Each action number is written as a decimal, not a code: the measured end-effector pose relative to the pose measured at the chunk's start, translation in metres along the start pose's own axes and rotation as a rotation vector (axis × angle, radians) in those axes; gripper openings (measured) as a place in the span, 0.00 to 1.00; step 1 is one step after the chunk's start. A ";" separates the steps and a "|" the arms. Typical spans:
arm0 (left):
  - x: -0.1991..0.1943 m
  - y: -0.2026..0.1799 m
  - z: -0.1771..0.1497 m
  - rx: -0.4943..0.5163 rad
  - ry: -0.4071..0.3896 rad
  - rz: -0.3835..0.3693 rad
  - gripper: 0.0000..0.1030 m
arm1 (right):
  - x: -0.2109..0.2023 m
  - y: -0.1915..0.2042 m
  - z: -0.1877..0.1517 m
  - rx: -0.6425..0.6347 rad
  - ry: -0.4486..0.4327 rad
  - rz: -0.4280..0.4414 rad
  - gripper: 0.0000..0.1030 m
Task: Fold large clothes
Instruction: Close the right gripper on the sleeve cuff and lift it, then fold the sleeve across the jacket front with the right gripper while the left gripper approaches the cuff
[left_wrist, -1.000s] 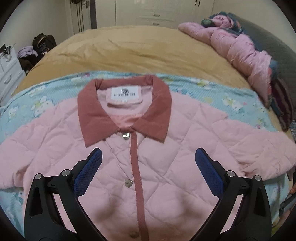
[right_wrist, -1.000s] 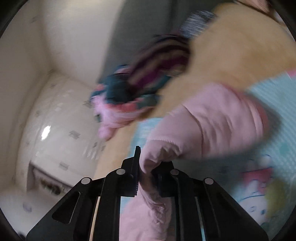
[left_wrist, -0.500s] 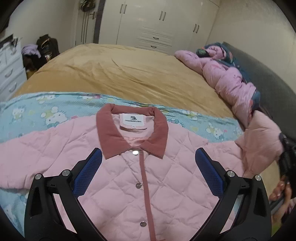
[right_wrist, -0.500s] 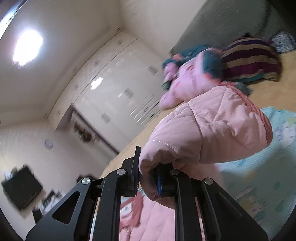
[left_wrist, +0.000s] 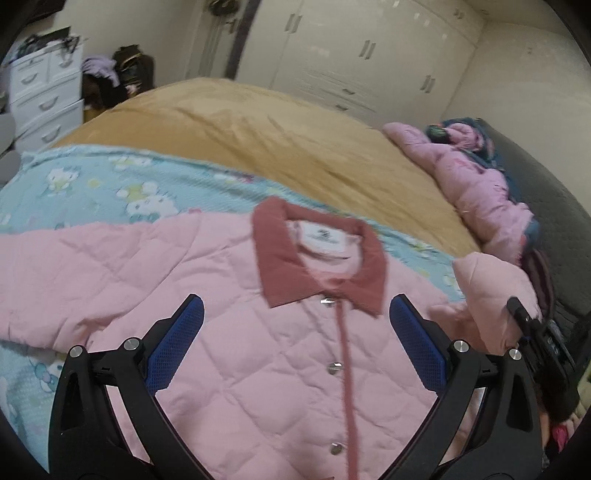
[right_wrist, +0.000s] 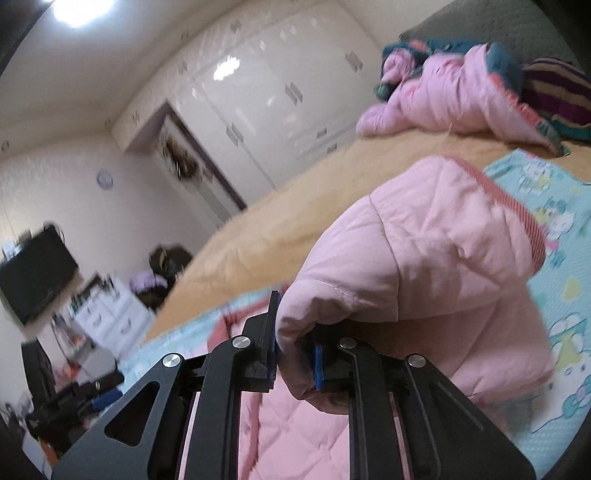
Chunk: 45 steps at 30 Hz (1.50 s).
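Right tongs (right_wrist: 293, 354) around jacket sleeve (right_wrist: 424, 251)

**No legible text in either view**

A white neck label (left_wrist: 320, 242) is seen sewn inside the collar (left_wrist: 291, 258) of the pink quilted jacket (left_wrist: 236, 332); a small dark mark and a line of print are carried on it, but they are too blurred to be read. Cartoon cat figures are printed on the light blue sheet (left_wrist: 110, 184), without any readable words. A round wall clock (right_wrist: 104, 179) is shown in the right wrist view, its face too small for numerals to be made out.
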<state>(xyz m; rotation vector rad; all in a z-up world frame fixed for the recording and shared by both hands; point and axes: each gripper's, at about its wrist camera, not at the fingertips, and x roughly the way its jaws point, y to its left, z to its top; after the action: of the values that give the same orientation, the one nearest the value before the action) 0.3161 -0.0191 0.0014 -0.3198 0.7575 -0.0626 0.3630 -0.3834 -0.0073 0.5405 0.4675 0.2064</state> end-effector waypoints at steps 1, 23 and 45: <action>0.011 0.005 -0.003 -0.019 0.016 -0.005 0.92 | 0.009 0.004 -0.005 -0.018 0.029 -0.010 0.14; 0.038 0.043 -0.006 -0.240 0.177 -0.324 0.92 | 0.009 0.024 -0.061 0.116 -0.028 -0.043 0.19; 0.059 0.090 -0.009 -0.418 0.242 -0.429 0.92 | 0.068 0.178 -0.181 -0.641 0.480 0.158 0.65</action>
<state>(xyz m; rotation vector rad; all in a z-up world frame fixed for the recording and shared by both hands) 0.3472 0.0538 -0.0713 -0.8828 0.9306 -0.3552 0.3238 -0.1322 -0.0735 -0.1127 0.7829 0.6199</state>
